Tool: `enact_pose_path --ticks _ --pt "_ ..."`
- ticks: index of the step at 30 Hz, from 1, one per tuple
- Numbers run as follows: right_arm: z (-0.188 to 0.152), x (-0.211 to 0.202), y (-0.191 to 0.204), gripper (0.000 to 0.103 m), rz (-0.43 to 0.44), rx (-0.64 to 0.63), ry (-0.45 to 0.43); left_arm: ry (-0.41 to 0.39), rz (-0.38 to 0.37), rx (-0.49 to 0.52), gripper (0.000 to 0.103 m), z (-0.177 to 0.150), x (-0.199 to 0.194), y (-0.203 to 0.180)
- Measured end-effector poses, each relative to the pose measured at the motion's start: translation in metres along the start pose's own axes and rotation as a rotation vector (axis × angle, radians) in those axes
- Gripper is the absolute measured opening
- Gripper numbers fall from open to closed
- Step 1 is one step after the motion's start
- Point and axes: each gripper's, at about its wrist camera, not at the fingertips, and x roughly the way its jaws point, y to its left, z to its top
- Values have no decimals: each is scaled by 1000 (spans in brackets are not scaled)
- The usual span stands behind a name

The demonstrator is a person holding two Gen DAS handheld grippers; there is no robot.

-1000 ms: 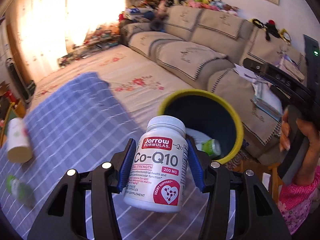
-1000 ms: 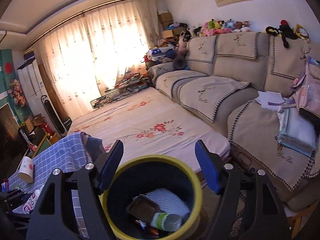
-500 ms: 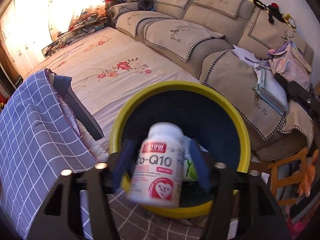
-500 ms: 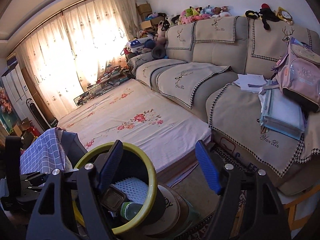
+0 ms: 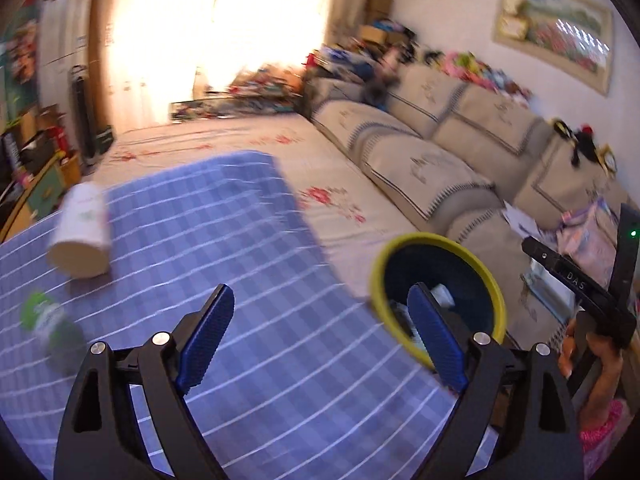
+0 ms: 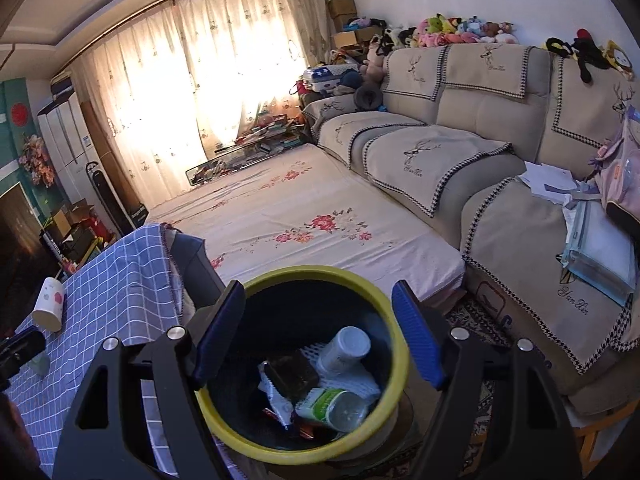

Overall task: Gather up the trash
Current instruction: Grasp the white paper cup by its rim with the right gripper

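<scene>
My left gripper (image 5: 320, 340) is open and empty above the blue checked tablecloth (image 5: 240, 280). A white paper cup (image 5: 82, 236) lies on its side at the left, and a green bottle (image 5: 52, 328) lies nearer, blurred. The yellow-rimmed dark bin (image 5: 384, 276) stands past the table's right edge. My right gripper (image 6: 320, 344) is open and empty just above that bin (image 6: 304, 272). Inside lie the white pill bottle (image 6: 344, 350), a green-labelled bottle (image 6: 332, 404), a dark tray and wrappers. The cup also shows in the right wrist view (image 6: 50, 308).
A low bed with a floral sheet (image 6: 304, 208) lies beyond the bin. A beige sofa (image 6: 480, 140) with papers and a pink bag runs along the right. The hand with the right gripper shows in the left wrist view (image 5: 592, 312).
The left gripper let go of the pill bottle, which now lies in the bin. It opened and swung back left over the table. The right gripper stays over the bin.
</scene>
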Motion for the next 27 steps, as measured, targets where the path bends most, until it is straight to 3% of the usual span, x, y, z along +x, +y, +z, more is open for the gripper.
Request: enact_pose_path --ticks 5,8,12,18,22,27 --pt "3 3 64 74 94 -68 2 -109 167 -109 92 -18 -64 91" --pt "4 4 109 75 167 -115 8 -133 260 -164 92 -33 -88 141" --pt "4 3 174 75 254 -207 12 -150 320 -241 92 -53 -106 194" --pt "0 11 269 75 384 -357 56 -191 369 -298 92 -75 -113 232" --pt "-20 31 326 75 443 -475 141 -198 370 -350 92 -79 -118 239" --pt "-50 58 373 75 438 -589 231 -207 358 -407 92 -84 -119 249"
